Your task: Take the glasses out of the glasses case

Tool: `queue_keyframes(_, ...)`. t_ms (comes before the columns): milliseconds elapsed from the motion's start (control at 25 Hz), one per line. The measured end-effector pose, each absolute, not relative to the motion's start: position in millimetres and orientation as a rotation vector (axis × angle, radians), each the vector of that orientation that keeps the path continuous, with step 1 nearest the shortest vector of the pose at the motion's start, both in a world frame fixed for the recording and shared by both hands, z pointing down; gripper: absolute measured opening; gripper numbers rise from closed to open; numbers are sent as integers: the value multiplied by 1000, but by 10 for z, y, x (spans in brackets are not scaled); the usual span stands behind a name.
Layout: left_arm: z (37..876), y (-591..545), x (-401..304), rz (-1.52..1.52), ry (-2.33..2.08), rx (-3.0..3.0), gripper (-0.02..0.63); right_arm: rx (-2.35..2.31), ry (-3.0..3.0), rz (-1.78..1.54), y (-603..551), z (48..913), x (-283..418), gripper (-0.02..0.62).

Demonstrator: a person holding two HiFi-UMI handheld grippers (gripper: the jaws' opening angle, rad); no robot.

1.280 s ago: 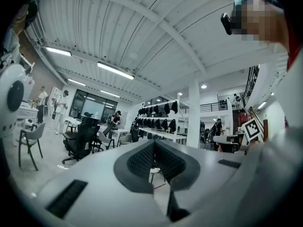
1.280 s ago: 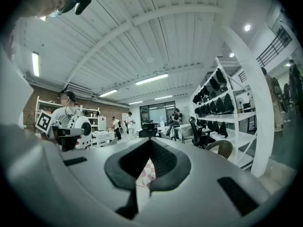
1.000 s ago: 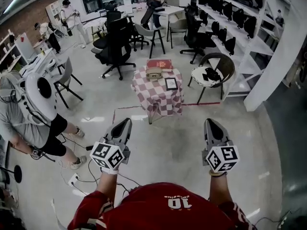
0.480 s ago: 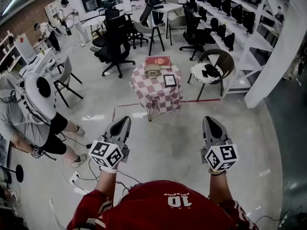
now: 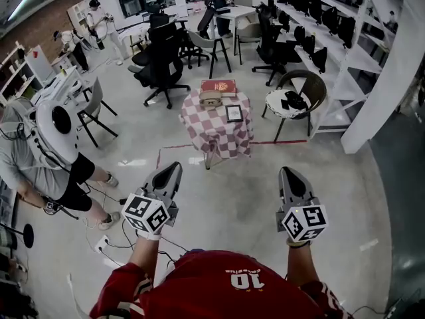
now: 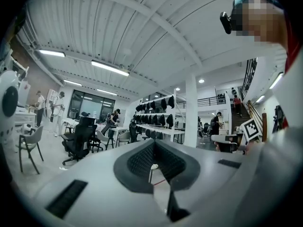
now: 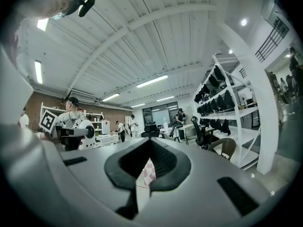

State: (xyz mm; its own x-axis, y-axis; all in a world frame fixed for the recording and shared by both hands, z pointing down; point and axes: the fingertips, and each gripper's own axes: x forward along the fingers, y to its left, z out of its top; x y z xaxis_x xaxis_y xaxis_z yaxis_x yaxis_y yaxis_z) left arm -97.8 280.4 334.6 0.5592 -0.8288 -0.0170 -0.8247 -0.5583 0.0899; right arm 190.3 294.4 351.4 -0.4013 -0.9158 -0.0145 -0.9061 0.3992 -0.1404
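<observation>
Left gripper point(image 5: 174, 169): clenching shut on nothing, pointing level.
Right gripper point(image 5: 287, 172): also clenching shut, empty.
Glasses case point(image 5: 212, 99): lying on the checked table point(image 5: 199, 126) beside a red book point(image 5: 219, 86), well apart from both grippers.
Writing: red shirt point(image 5: 199, 291) is showing "10"; the book's print is too small to read.

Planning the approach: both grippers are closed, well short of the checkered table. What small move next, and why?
Probably step forward toward the checkered table: the glasses case lies on it across the floor, while the left gripper and right gripper are shut, empty and far short of it.
</observation>
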Motion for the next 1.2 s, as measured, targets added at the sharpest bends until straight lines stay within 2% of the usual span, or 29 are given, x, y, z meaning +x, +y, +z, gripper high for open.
queue_keyframes(640,3526,2306,-722,-61,-1446,2689,8,-1642,2547,-260,2416,3759,2167,15)
queue_keyframes(1200,3611,405,-1036,-104,-1397,2690,9,-1667,2615,-212,658,3652,1791,15)
